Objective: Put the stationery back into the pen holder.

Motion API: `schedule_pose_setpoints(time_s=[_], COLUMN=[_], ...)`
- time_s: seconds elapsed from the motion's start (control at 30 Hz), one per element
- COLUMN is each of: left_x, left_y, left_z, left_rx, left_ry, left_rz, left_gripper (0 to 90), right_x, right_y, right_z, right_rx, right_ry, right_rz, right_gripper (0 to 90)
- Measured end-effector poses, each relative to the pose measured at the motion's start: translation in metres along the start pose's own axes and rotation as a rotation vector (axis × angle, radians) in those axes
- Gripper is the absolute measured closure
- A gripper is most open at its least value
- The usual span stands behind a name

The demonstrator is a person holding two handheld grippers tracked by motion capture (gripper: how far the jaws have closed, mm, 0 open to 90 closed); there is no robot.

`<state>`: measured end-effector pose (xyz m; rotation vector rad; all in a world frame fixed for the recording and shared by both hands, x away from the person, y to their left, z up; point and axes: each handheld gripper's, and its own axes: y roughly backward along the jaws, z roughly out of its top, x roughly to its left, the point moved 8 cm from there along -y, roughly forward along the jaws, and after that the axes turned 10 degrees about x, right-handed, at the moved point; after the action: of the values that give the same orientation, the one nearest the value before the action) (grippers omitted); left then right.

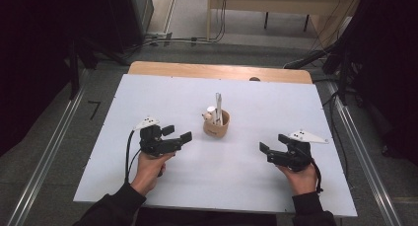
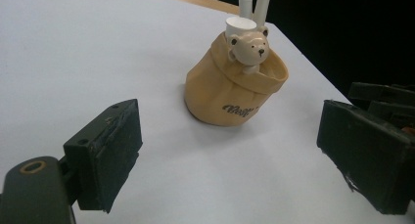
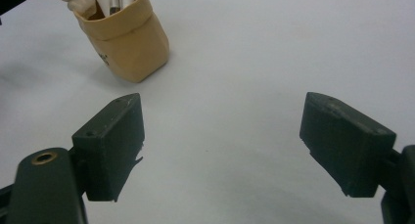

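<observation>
I see the tan pouch (image 1: 216, 125) of upright pens mid-bench, between my claws; the left claw (image 1: 176, 135), jaws released, sits nearer than the right claw (image 1: 272, 144), also released.

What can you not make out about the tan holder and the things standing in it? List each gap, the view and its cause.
- Printed word on the tan holder: left gripper view, it curves out of sight round the side.
- Tops of the white pens: left gripper view, cut by the top edge.
- Bear figure: right gripper view, cut by the top edge.
- Holder's print: high view, too small.
</observation>
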<state>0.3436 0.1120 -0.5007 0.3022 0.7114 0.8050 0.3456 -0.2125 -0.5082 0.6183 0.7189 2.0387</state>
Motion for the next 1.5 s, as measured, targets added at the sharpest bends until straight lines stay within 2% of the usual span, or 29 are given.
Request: schedule_pose_setpoints(time_s=[0.73,1.5], left_x=[0.029,0.058], left_y=[0.022,0.046], left_z=[-0.013,-0.019], left_rx=[-0.004,-0.032], left_ry=[0.028,0.069], left_rz=[0.065,0.142], left_gripper=[10.2,10.4], right_x=[-0.015,-0.034], right_y=[0.01,0.02], right_z=[-0.01,-0.02], right_rx=[0.0,-0.005], right_ry=[-0.026,-0.062], right_rz=[-0.031,-0.066], right_gripper=[15.1,15.1])
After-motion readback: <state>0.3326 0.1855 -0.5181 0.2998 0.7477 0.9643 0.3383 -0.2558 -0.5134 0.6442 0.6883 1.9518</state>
